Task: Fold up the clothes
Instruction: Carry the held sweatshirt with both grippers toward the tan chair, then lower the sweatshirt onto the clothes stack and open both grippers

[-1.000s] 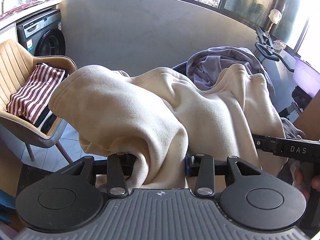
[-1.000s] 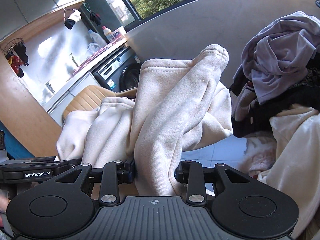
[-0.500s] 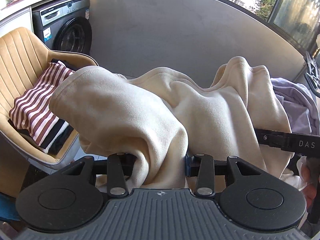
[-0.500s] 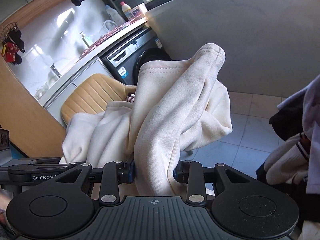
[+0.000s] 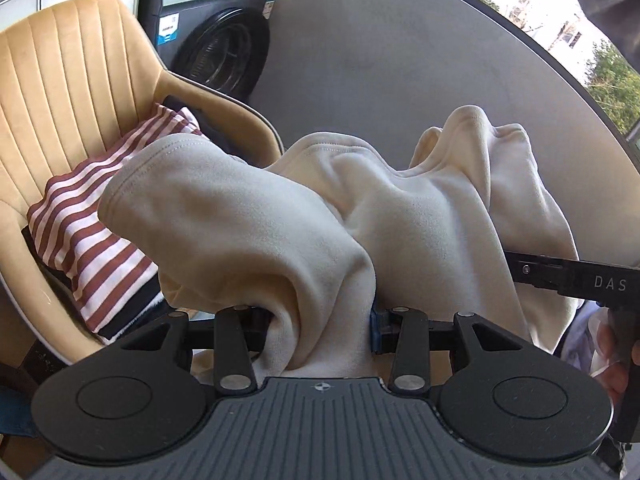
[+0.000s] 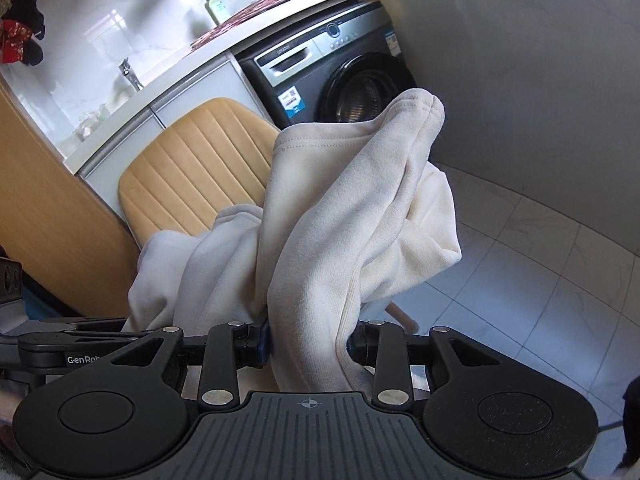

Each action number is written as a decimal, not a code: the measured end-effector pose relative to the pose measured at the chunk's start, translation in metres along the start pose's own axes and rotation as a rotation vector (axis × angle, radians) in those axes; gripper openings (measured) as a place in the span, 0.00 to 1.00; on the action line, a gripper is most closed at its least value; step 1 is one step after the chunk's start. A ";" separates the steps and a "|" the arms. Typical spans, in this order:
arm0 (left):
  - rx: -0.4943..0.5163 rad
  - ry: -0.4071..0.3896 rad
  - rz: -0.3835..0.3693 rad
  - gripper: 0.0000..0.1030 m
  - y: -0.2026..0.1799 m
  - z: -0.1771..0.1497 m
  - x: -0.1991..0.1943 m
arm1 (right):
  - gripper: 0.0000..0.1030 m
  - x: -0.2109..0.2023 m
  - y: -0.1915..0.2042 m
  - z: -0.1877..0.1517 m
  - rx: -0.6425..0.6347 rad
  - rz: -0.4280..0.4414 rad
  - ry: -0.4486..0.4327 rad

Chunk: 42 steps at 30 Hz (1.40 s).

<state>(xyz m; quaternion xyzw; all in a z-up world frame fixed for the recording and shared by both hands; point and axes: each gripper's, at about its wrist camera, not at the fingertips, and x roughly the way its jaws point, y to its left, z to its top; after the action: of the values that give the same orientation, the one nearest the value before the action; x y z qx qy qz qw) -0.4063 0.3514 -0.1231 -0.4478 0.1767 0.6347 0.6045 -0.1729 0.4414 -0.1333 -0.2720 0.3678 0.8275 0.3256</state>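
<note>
A cream fleece garment (image 5: 304, 216) hangs bunched in the air between both grippers. My left gripper (image 5: 320, 330) is shut on a thick fold of it, the cloth filling the gap between the fingers. In the right wrist view the same cream garment (image 6: 344, 216) rises in a tall fold, and my right gripper (image 6: 306, 346) is shut on its lower edge. The right gripper's black body (image 5: 580, 280) shows at the right edge of the left wrist view, with a hand (image 5: 616, 364) below it. The left gripper's body (image 6: 64, 354) shows at lower left of the right wrist view.
A tan padded chair (image 5: 76, 92) stands at left and holds a folded red-and-white striped garment (image 5: 92, 216). Behind it is a dark washing machine (image 5: 216, 36) under a white counter (image 6: 168, 76). A curved grey wall (image 5: 400, 72) stands behind; pale floor tiles (image 6: 536, 264) lie at right.
Both grippers have swung left with the cream garment still held. The pile of grey and dark clothes has left both views, and the chair and washing machine now appear closer.
</note>
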 end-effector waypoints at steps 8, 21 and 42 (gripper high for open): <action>-0.144 0.023 0.120 0.40 0.079 0.050 0.034 | 0.29 0.117 0.029 0.076 -0.124 0.092 0.118; -0.458 0.097 0.325 0.40 0.161 0.070 0.099 | 0.29 0.300 0.029 0.143 -0.299 0.294 0.387; -0.573 0.067 0.579 0.41 0.245 0.089 0.191 | 0.29 0.475 0.039 0.173 -0.491 0.279 0.503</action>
<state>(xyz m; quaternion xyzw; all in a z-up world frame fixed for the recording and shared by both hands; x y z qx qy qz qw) -0.6393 0.4850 -0.3030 -0.5500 0.1312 0.7874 0.2455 -0.5422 0.7179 -0.3435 -0.4838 0.2605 0.8348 0.0345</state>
